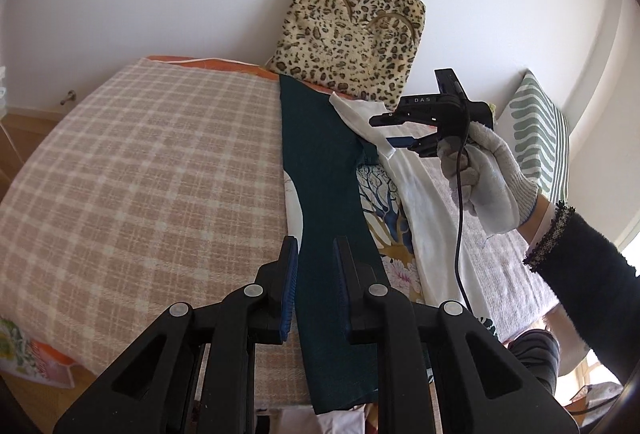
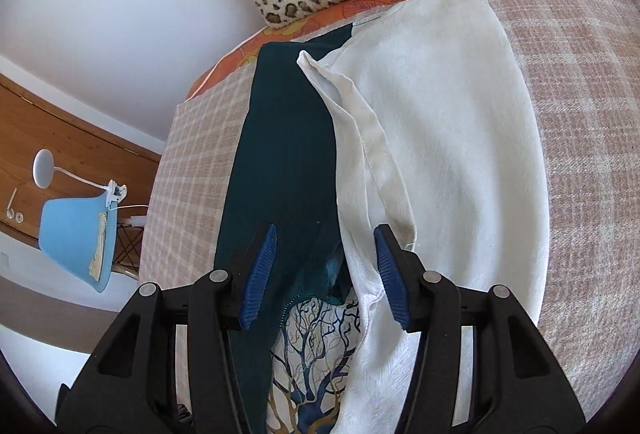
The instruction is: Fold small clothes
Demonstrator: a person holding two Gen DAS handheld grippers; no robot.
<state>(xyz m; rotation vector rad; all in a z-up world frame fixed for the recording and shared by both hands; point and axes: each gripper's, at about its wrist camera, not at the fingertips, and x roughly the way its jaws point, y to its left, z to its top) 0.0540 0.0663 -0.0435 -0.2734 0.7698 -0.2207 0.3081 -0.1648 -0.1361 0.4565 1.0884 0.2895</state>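
Now | left tool (image 1: 315,274) parted, astride ribbed teal garment (image 1: 320,162) | right tool (image 2: 326,274) parted above plush white garment (image 2: 448,138)

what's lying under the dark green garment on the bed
Under the dark green garment a tree-print cloth shows at its near edge, and the checked blanket shows beside it. How far the print continues beneath is covered.
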